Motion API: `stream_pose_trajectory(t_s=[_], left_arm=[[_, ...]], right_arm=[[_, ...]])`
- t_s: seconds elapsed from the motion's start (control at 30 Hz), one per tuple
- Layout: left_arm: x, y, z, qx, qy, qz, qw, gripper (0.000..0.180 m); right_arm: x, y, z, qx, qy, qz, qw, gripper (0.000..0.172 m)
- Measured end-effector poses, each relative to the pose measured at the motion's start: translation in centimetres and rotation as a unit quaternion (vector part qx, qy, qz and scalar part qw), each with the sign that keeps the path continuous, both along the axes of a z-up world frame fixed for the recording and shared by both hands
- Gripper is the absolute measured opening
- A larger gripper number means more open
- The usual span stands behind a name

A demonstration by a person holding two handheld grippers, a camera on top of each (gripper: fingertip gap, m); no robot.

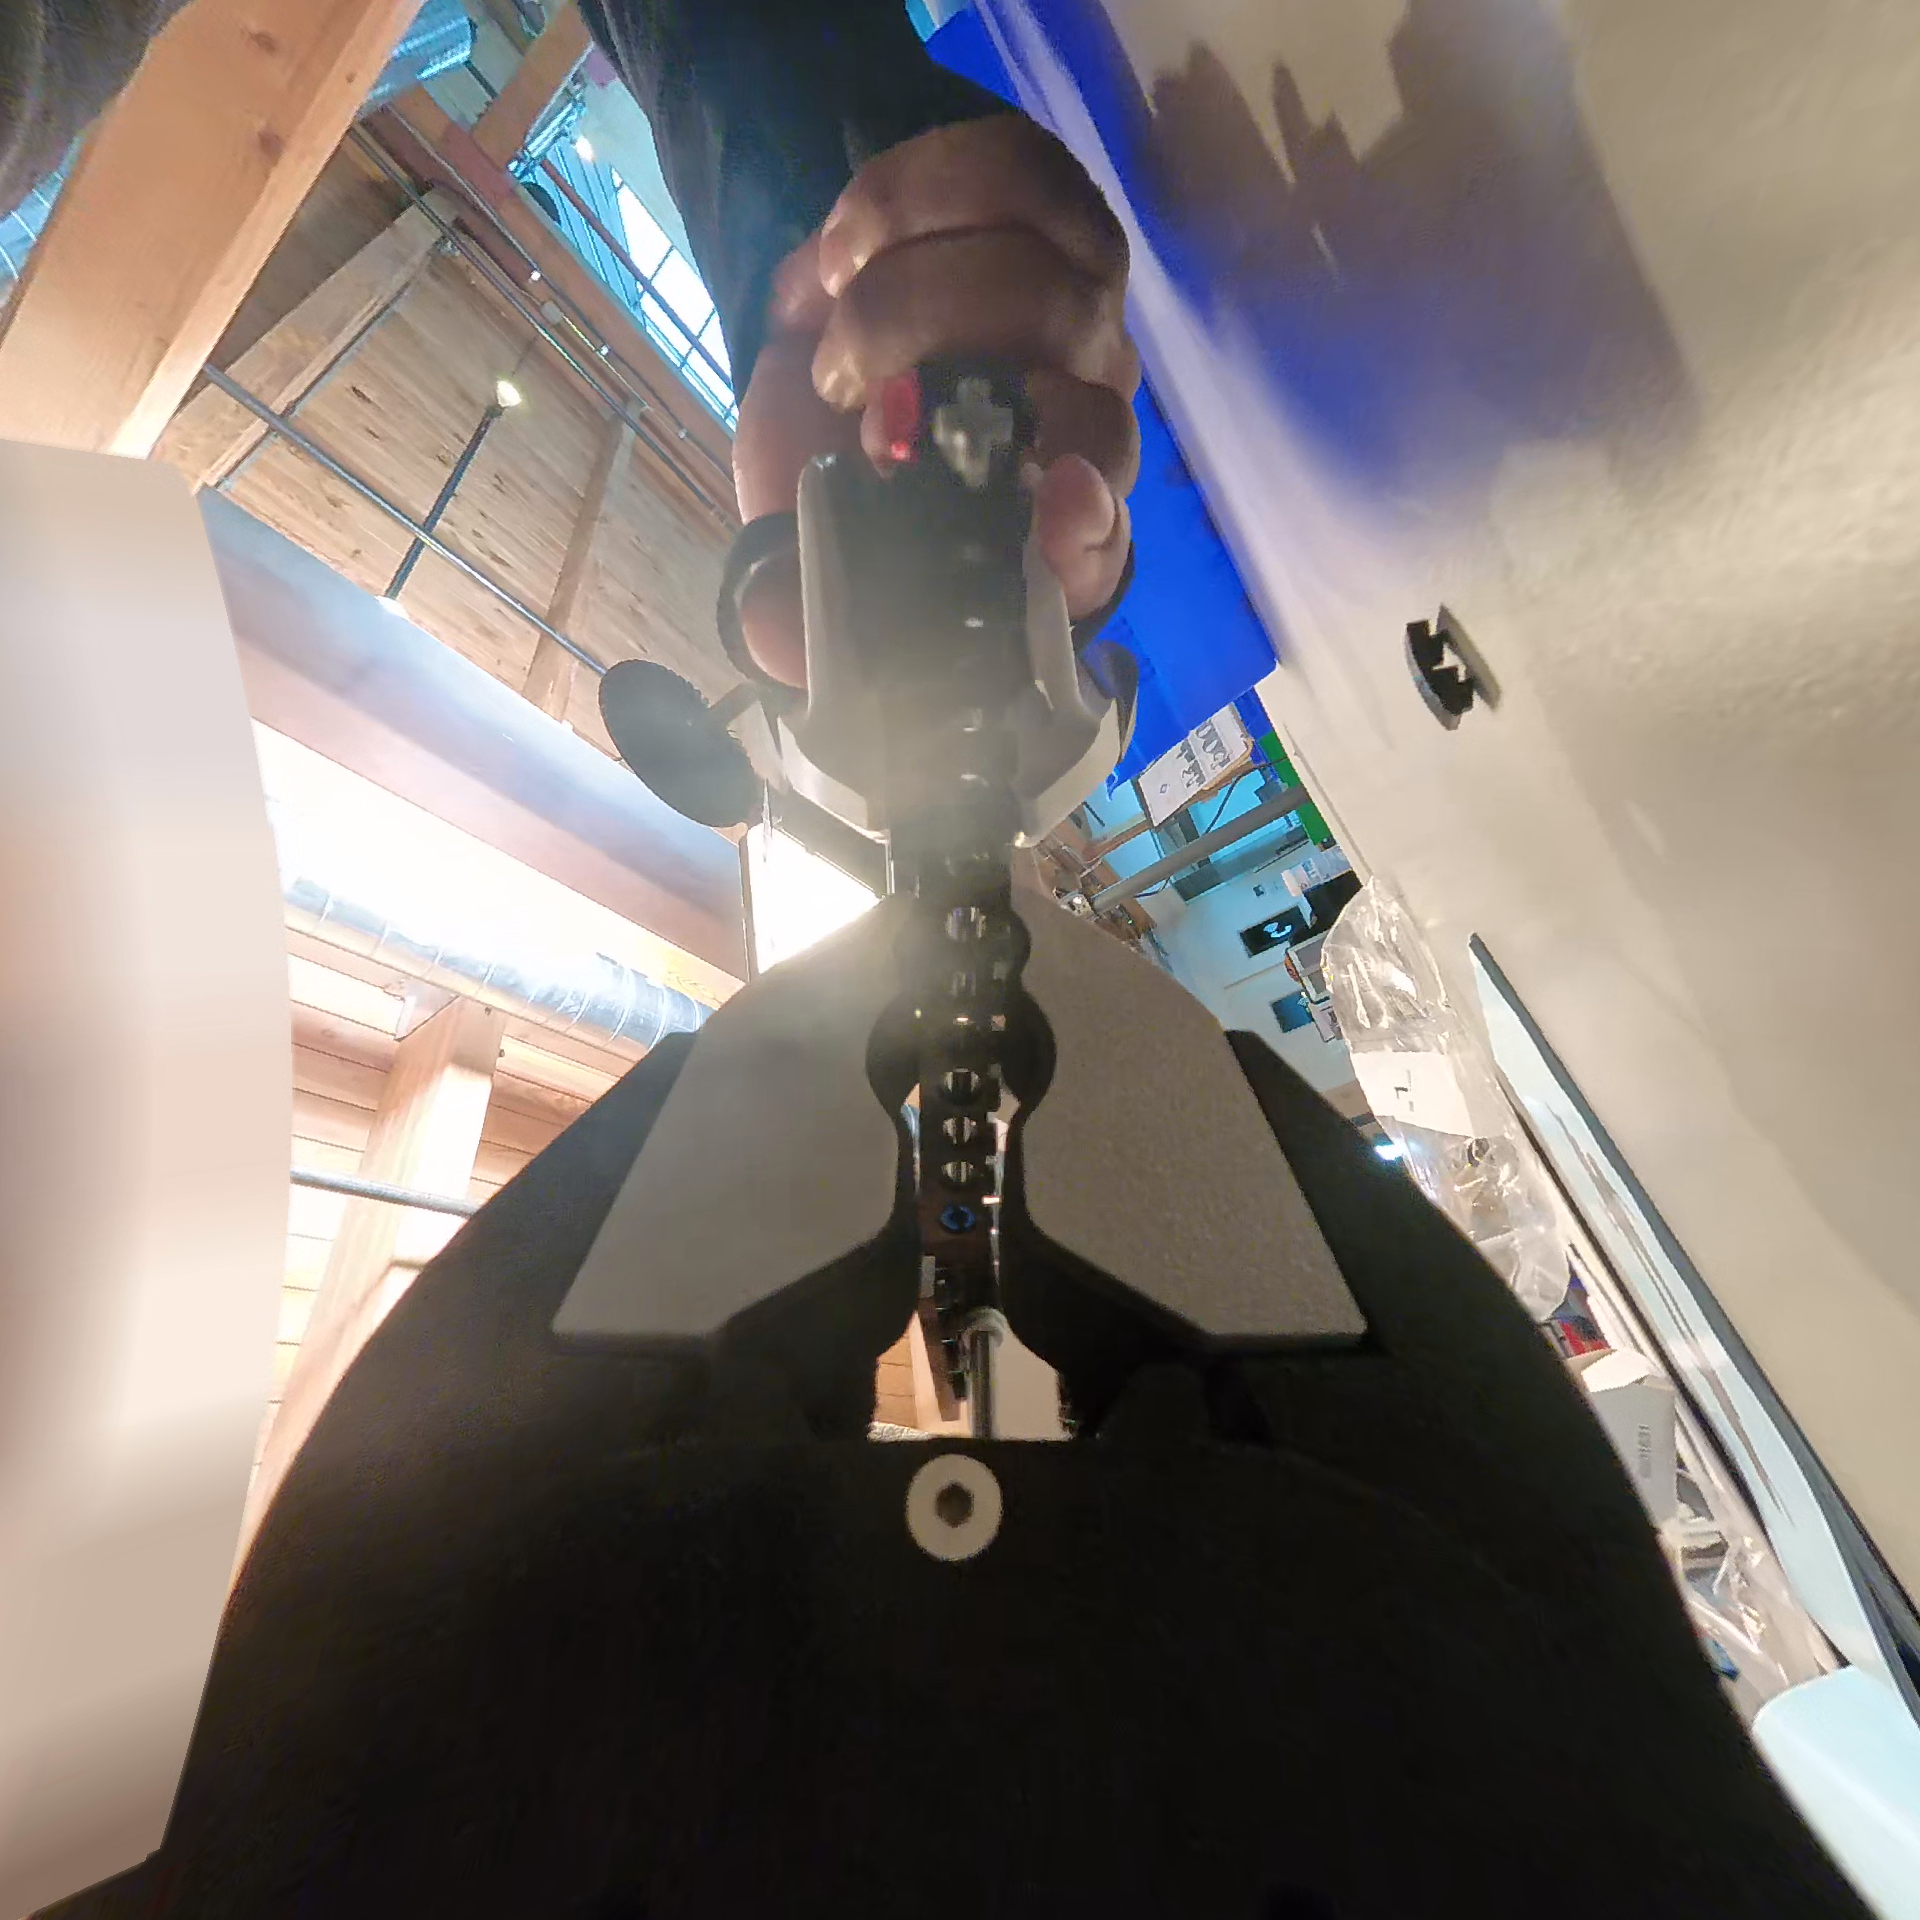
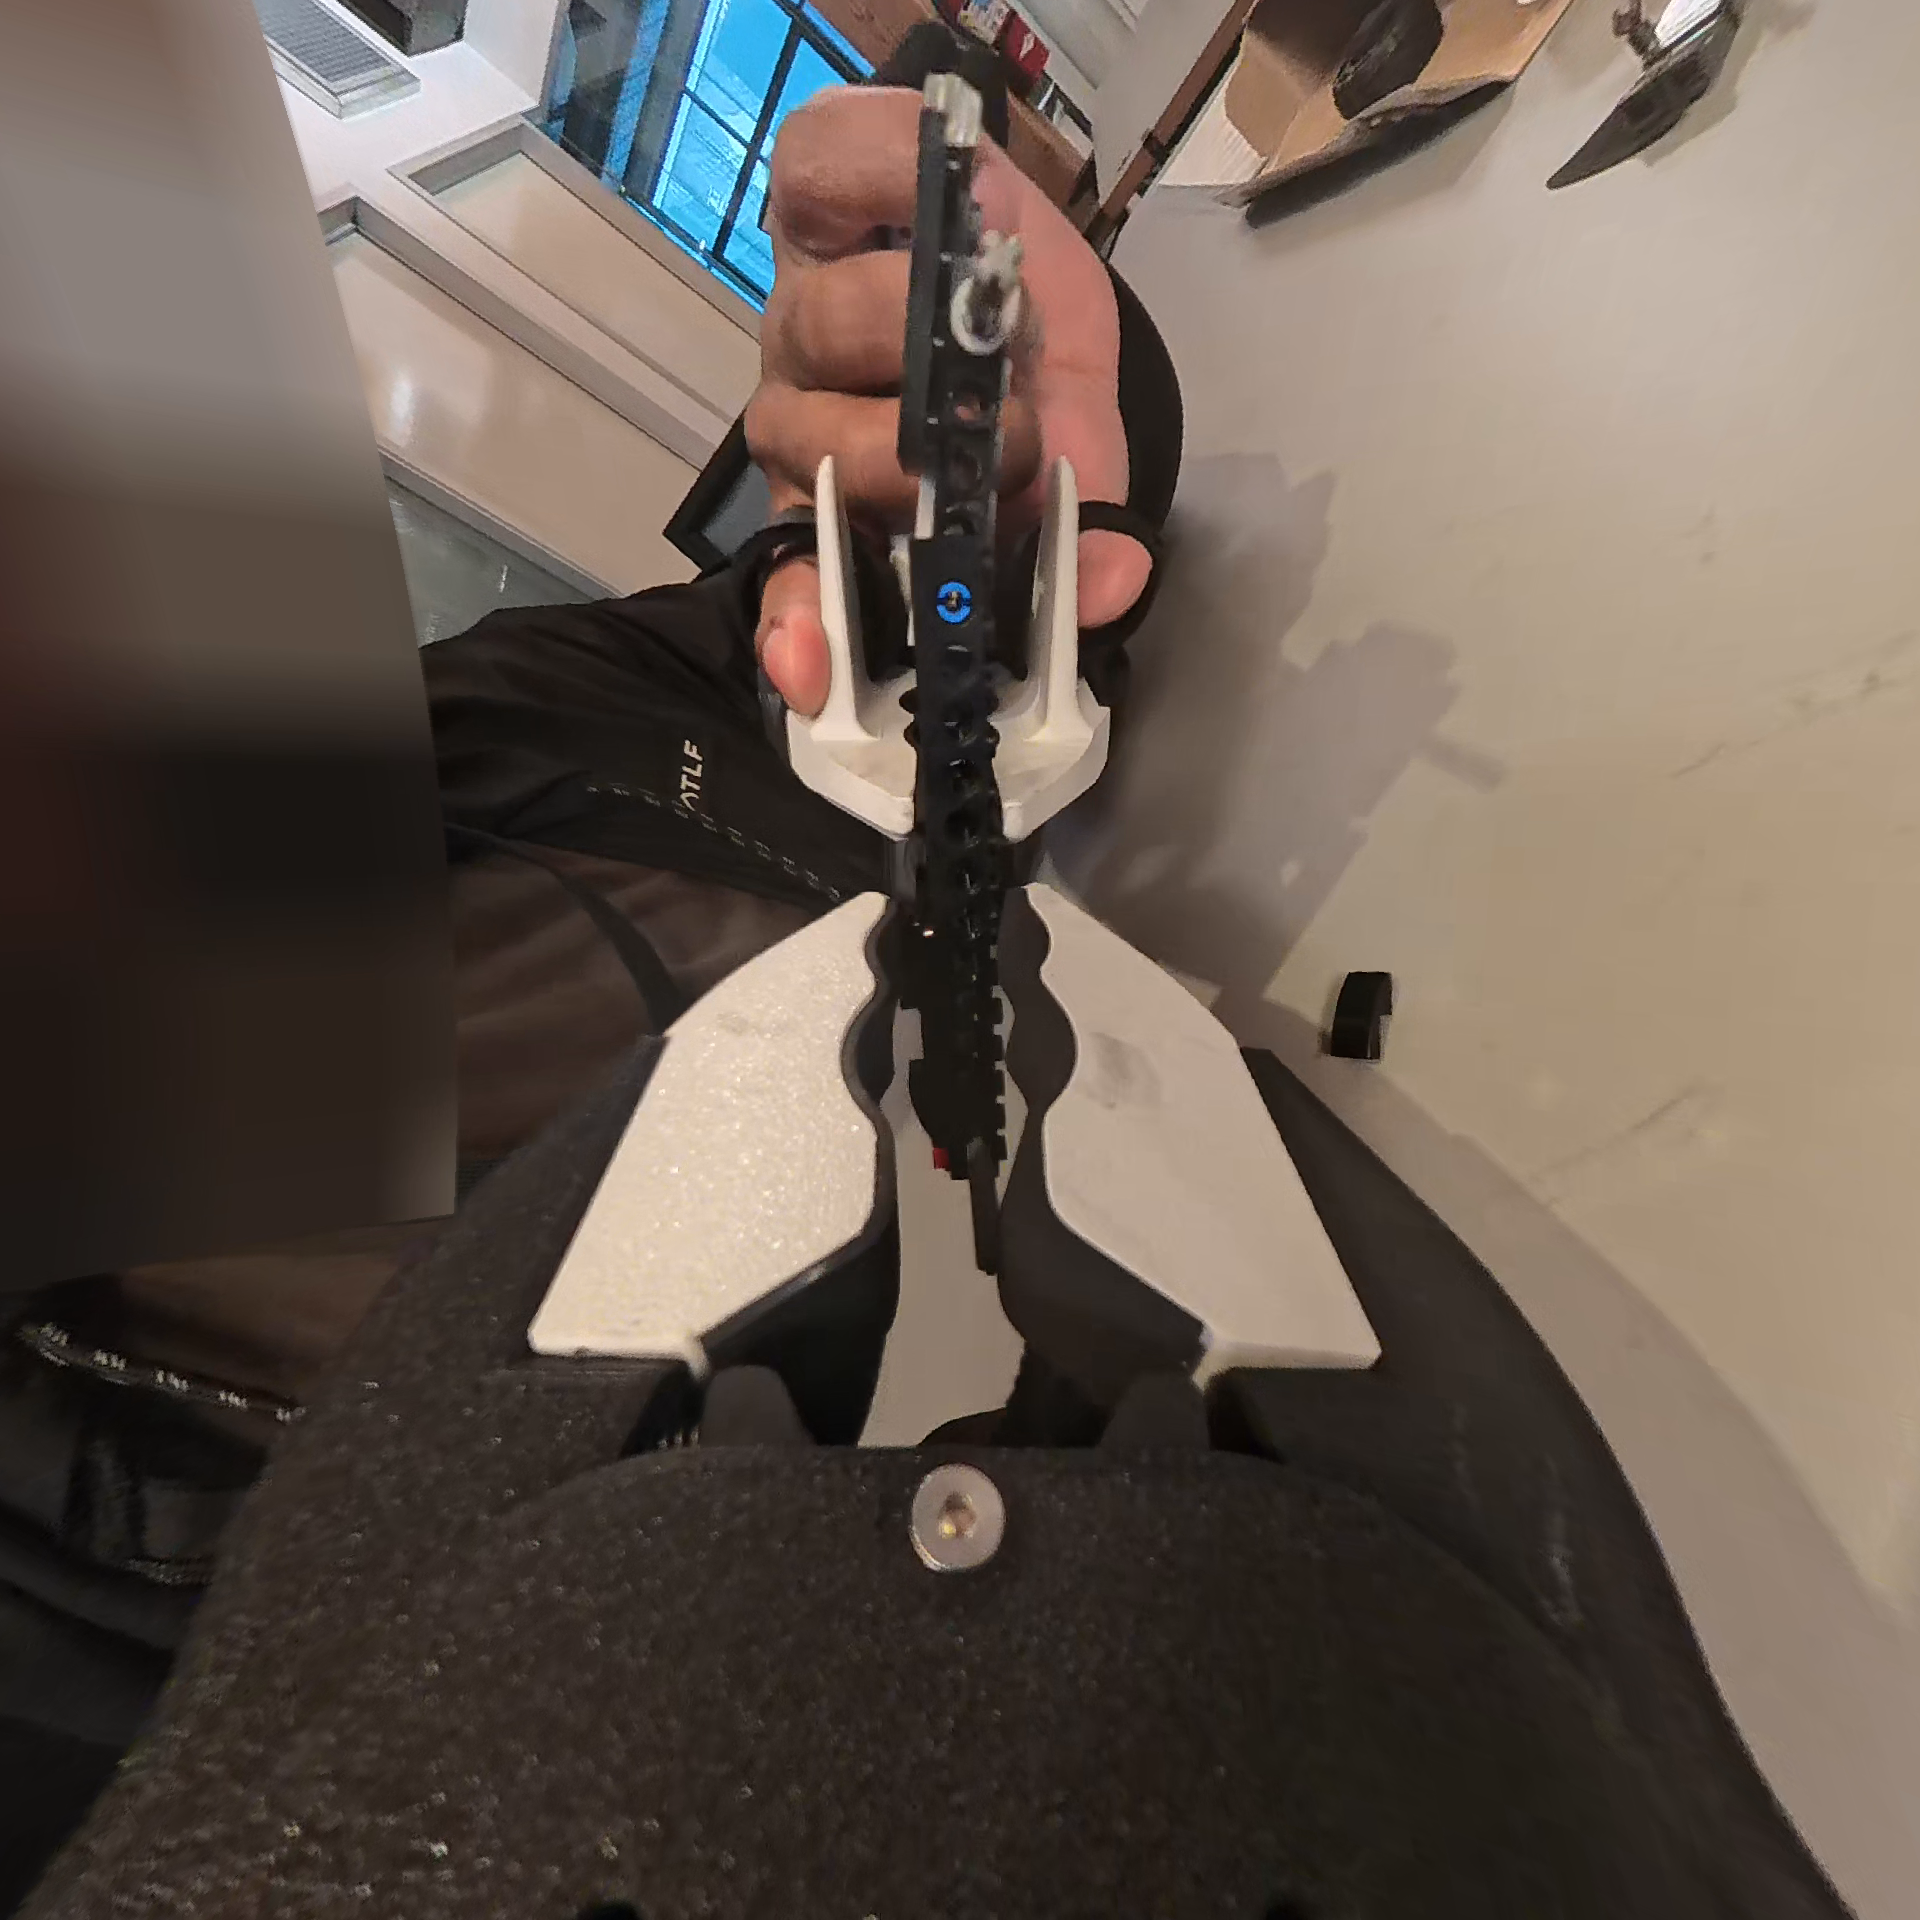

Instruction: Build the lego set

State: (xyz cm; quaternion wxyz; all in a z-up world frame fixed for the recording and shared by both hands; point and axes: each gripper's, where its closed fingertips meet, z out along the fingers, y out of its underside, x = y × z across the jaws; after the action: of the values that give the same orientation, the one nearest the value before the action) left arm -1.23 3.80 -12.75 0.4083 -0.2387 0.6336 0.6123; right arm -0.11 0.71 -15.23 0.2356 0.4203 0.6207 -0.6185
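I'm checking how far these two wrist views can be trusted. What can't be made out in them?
- Black perforated beam, left view: glare blurs it where the left gripper grips.
- Beam's near end, right view: hidden deep between the right gripper fingers.
- Small black piece on the table: too small to identify.
- Left edges, both views: blurred patches.

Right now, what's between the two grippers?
A long black perforated plastic beam spans the stretch; the right gripper and left gripper each clamp it. Both wrist views show it.
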Motion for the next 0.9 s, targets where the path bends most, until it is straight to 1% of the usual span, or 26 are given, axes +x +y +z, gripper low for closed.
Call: stream_pose_trajectory(t_s=[0.13,0.33,0.47,0.53,0.57,0.6,0.67,0.73,0.8,0.9], left_arm=[[0.0,0.0,0.1,0.005,0.005,0.001,1.0,0.01],[0.5,-0.5,0.2,0.006,0.01,-0.007,1.0,0.01],[0.2,-0.2,0.0,-0.006,-0.006,-0.005,1.0,0.01],[-0.3,0.1,0.0,-0.016,-0.045,0.006,0.999,0.01],[-0.6,0.3,0.0,-0.017,-0.063,0.011,0.998,0.009],[-0.8,0.3,0.3,-0.013,-0.087,0.009,0.996,0.009],[-1.3,0.2,0.8,-0.006,-0.132,0.013,0.991,0.01],[-2.1,0.2,1.2,0.011,-0.15,0.015,0.989,0.009],[-2.9,0.2,1.0,0.008,-0.18,0.02,0.983,0.009],[-4.6,0.7,0.0,-0.038,-0.249,0.043,0.967,0.009]], right_arm=[[-0.1,0.0,0.0,0.003,0.011,-0.007,1.0,0.017],[0.4,-0.3,-0.1,0.006,0.011,0.008,1.0,0.017],[0.2,-0.2,-0.1,0.0,0.003,0.008,1.0,0.017],[-0.1,0.0,0.2,-0.017,-0.002,0.002,1.0,0.018],[-0.5,0.3,0.3,-0.016,0.005,-0.01,1.0,0.024],[-1.0,0.6,0.4,-0.002,0.018,-0.027,0.999,0.037],[-1.6,1.3,0.6,0.028,0.05,-0.051,0.997,0.047],[-2.0,2.0,1.0,0.045,0.07,-0.071,0.994,0.048],[-2.4,2.8,1.2,0.059,0.088,-0.098,0.99,0.049],[-3.1,4.4,2.0,0.067,0.124,-0.139,0.98,0.046]])
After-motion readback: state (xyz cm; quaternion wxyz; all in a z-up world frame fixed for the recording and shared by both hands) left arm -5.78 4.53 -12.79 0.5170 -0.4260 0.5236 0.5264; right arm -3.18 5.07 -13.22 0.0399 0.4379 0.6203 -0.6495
